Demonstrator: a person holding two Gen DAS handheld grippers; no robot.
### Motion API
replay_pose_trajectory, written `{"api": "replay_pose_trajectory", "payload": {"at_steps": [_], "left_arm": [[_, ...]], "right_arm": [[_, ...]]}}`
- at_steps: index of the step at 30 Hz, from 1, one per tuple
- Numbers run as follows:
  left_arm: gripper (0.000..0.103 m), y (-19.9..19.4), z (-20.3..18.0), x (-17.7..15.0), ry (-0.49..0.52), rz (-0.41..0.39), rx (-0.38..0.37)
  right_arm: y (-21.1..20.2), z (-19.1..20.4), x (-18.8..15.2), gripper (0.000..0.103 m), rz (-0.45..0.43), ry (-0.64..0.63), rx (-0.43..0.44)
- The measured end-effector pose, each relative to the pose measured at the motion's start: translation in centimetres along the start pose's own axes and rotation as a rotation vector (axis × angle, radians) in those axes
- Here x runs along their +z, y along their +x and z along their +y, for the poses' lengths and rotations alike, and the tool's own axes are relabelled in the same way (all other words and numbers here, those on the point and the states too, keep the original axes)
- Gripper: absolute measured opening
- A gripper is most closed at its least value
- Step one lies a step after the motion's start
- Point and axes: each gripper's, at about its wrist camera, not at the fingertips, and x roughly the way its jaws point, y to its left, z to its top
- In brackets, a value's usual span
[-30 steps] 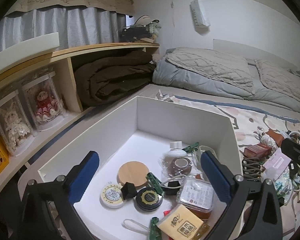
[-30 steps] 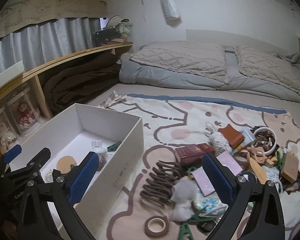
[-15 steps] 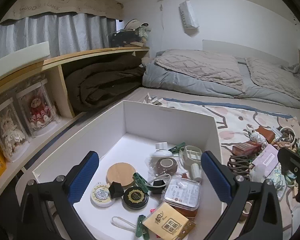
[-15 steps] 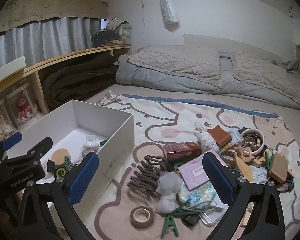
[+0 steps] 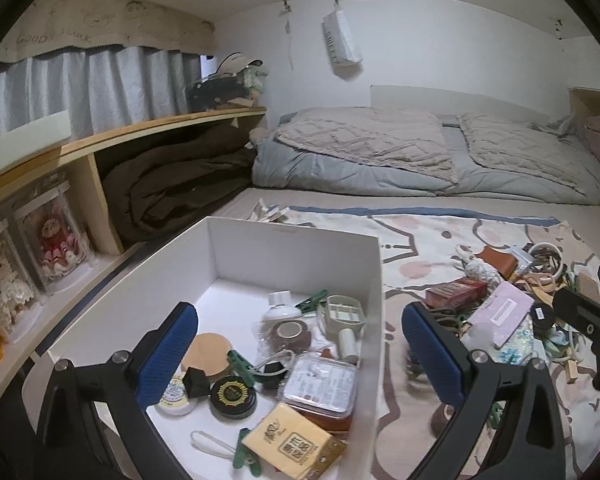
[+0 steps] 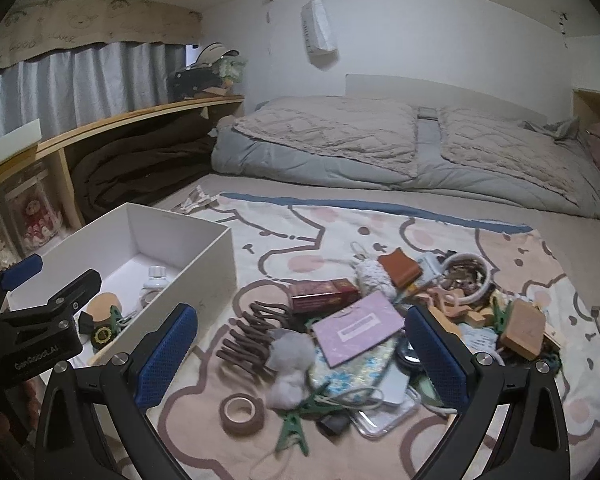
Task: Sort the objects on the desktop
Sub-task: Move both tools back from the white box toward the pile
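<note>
The left gripper (image 5: 300, 356) hangs above the near end of a white box (image 5: 296, 236), its blue-padded fingers (image 5: 168, 354) spread wide with nothing between them. One finger is over the box interior and the other is outside the box's right wall, above the blanket (image 5: 420, 236). The right gripper (image 6: 302, 354) is likewise spread wide and empty, hovering over the pile of loose items on the patterned blanket, to the right of the box. Inside the box lie a round wooden lid (image 5: 212, 356), a black round tin (image 5: 233, 397), a white round tin (image 5: 175, 396), a small black cube (image 5: 196, 378), a white-capped bottle (image 5: 281, 306), a clear plastic case (image 5: 322, 384), a yellow packet (image 5: 292, 446) and several green pegs (image 5: 240, 362). Still outside on the blanket are a roll of brown tape (image 6: 242, 414), a green peg (image 6: 294, 426), a brown claw clip (image 6: 256, 334), a grey fluff ball (image 6: 290, 364), a dark red carton (image 6: 324, 294), a pink card (image 6: 358, 328), a brown leather pouch (image 6: 400, 268), a white bowl (image 6: 480, 292) holding small items, and a wooden block (image 6: 524, 334). The tape lies nearest the right gripper, between and just below its fingers. A grey duvet (image 6: 380, 152) lies folded at the far end of the bed, and a wooden shelf (image 5: 140, 132) runs along the left wall.
</note>
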Motion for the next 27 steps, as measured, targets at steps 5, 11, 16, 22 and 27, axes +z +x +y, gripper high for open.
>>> {"api": "replay_pose_trajectory", "payload": {"at_steps": [5, 11, 16, 22, 27], "left_arm": [[0.103, -0.6, -1.3, 0.0, 0.017, -0.014, -0.034], [0.103, -1.2, -2.9, 0.0, 0.027, -0.022, -0.079], [0.103, -1.8, -3.9, -0.2, 0.020, -0.033, -0.116], [0.103, -2.5, -4.9, -0.5, 0.020, -0.056, -0.155], [0.103, -3.3, -5.3, -0.7, 0.017, -0.086, -0.177]], "right_arm": [[-1.1, -1.8, -0.5, 0.103, -0.015, 0.007, -0.039], [-2.5, -4.5, -1.1, 0.103, -0.034, 0.022, -0.087], [-3.9, -6.4, -1.6, 0.103, -0.060, 0.032, -0.125], [-5.5, -8.4, -2.5, 0.103, -0.086, 0.042, -0.168], [-6.7, -10.5, -3.3, 0.103, -0.106, 0.075, -0.202]]}}
